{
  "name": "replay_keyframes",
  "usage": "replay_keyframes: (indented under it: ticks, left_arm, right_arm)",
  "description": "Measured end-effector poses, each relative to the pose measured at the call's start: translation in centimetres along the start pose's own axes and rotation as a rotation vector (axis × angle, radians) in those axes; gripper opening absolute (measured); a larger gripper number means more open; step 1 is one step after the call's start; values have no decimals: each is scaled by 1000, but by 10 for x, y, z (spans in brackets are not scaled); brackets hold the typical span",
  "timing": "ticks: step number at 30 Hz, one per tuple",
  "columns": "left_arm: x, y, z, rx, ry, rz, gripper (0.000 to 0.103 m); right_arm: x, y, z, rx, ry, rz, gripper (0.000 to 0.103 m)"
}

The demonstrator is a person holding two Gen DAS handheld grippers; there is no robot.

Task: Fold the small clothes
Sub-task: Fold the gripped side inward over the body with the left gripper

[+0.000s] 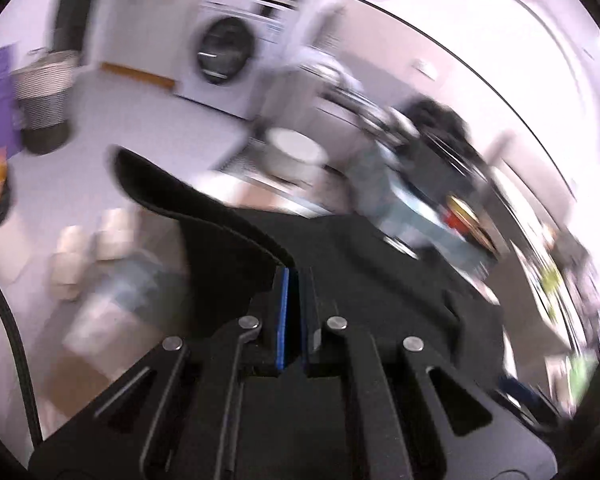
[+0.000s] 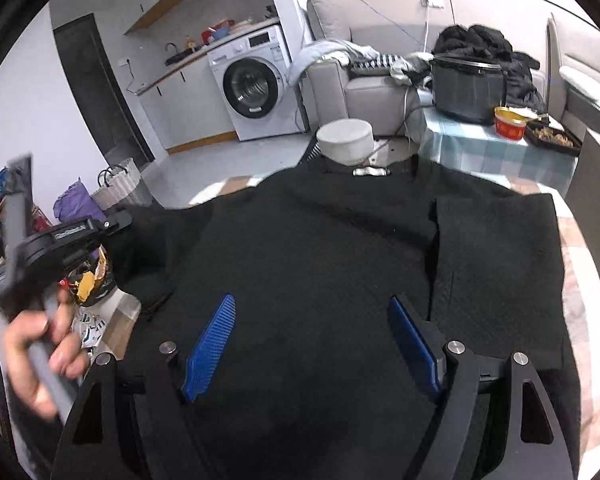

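White neck label [image 2: 370, 172], black garment [image 2: 320, 260]

Lived-in home — washing machine [image 2: 254, 84], sofa [image 2: 364, 88], laundry basket [image 2: 118, 184]

Matt black knit cloth garment [image 2: 320, 248]; blue ribbed rubbery pads [image 2: 210, 346] w/ shiny metal pins [image 2: 455, 347].

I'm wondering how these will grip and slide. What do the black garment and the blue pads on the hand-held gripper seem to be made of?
Black garment: looks like a matte knit or quilted fabric, with a fine dimpled weave and soft folds. Blue pads: probably rubber or textured plastic, given the fine ridged grid and dull sheen.
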State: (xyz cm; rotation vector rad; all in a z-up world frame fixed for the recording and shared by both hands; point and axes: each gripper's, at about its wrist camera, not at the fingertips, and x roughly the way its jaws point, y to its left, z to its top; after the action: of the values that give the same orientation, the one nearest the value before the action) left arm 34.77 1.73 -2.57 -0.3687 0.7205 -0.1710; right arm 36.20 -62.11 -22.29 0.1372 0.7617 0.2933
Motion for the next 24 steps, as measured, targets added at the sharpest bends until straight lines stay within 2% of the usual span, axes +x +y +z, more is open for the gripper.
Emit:
replay_keyframes:
  ticks: [2, 4, 6, 7, 9, 10, 14, 16, 17, 19, 20, 21, 24]
  left_arm:
    - [13, -31, -16, 43, 68, -88, 5]
    - [31, -55, -36, 106, 175, -155, 17]
    - [33, -59, -45, 108, 203, -138, 39]
    - [26, -56, -48, 91, 190, -143, 45]
    - [11, -42, -48, 53, 160, -148, 75]
    - [4, -35, -47, 42, 144, -143, 79]
    - [-16, 1, -37, 54, 67, -45, 83]
    - [-8, 25, -31, 55, 76, 51, 83]
    - [0, 42, -26, 44, 99, 71, 83]
    - [18, 62, -14, -5, 123, 60, 82]
    - [28, 67, -9, -14, 132, 58, 78]
    - [40, 69, -3, -19, 152, 51, 70]
    - [64, 69, 7, -34, 196, 16, 67]
  right_arm:
    - [9, -5, 1, 7, 12, -17, 80]
    - [19, -11, 2, 22, 30, -24, 80]
    - [26, -16, 2, 29, 43, -40, 80]
    - [29, -18, 1, 32, 47, -39, 80]
    - [34, -23, 0, 48, 61, -27, 80]
    - [37, -24, 0, 56, 66, -16, 80]
    - [52, -25, 1, 86, 94, 22, 80]
    - [60, -19, 1, 79, 118, 35, 80]
    - [61, -16, 1, 72, 121, 43, 80]
    - [60, -9, -1, 49, 118, 44, 80]
    - [60, -7, -2, 42, 117, 44, 80]
    - [60, -6, -2, 40, 119, 43, 80]
    - [63, -10, -2, 48, 128, 44, 80]
